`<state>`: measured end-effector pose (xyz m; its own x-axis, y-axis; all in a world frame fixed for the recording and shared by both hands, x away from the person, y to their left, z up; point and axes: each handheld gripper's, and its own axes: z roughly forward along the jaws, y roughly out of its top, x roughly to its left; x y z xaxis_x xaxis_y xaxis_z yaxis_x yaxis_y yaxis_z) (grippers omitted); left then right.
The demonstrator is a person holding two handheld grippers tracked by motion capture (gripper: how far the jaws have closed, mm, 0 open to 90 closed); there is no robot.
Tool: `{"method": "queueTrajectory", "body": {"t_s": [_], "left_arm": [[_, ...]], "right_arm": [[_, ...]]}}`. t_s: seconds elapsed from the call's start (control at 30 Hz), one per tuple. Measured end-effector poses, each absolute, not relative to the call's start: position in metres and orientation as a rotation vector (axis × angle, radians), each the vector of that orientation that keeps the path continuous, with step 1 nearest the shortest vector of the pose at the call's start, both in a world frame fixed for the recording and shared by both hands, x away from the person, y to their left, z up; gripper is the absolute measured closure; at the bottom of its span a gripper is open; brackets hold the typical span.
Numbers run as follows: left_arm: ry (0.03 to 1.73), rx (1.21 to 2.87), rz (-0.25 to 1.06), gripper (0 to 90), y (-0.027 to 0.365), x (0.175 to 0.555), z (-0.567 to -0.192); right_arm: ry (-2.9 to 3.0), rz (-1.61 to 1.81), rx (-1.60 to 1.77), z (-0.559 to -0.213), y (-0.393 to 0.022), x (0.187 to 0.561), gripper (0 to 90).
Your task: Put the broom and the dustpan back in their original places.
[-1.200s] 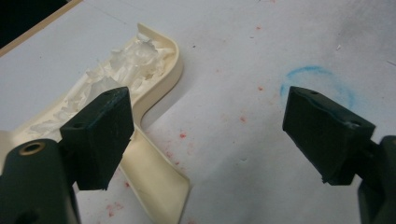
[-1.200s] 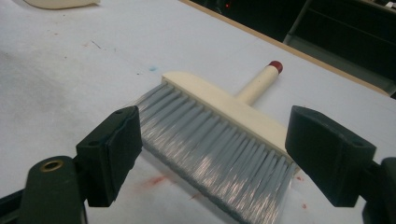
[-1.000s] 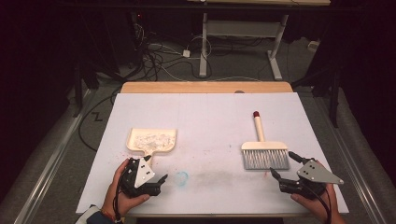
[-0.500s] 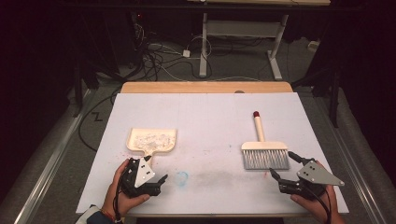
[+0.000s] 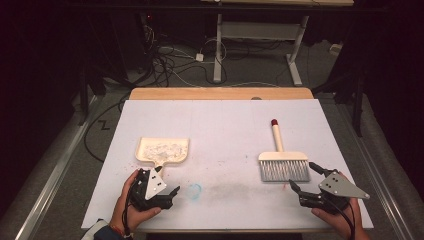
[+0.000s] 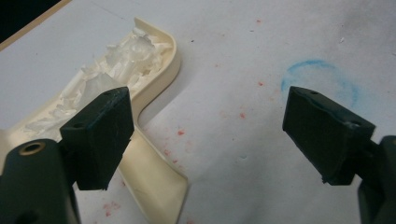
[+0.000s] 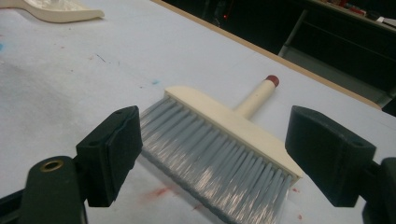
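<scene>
Right tongs (image 7: pixel 212 158) agape before cream, grey-bristled brush (image 7: pixel 224 140)

1. The table (image 5: pixel 225 125) has a white top, with a pale wood strip along its far edge.
2. The dustpan (image 5: pixel 162 151) near the left edge is cream; the scraps (image 6: pixel 112 70) in it are white.
3. The brush (image 5: pixel 283 162) near the right edge has a cream back and handle, grey bristles (image 7: pixel 219 158) and a dark red tip (image 7: pixel 272 80).
4. A blue ring mark (image 6: pixel 322 77) and small red specks (image 6: pixel 180 133) stain the white top near the front edge.
5. Both grippers' jaws are black.
</scene>
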<state>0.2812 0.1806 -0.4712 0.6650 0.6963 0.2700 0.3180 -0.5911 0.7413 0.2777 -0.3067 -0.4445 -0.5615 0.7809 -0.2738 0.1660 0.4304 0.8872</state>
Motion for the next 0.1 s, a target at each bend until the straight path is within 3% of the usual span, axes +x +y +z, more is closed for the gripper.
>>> {"method": "queueTrajectory", "body": {"t_s": [0.1], "left_arm": [[0.785, 2.199, 0.727, 16.3, 0.1801, 0.2825, -0.4711]], "right_arm": [[1.991, 1.129, 0.802, -0.4451, -0.3072, 0.2785, 19.9]]}}
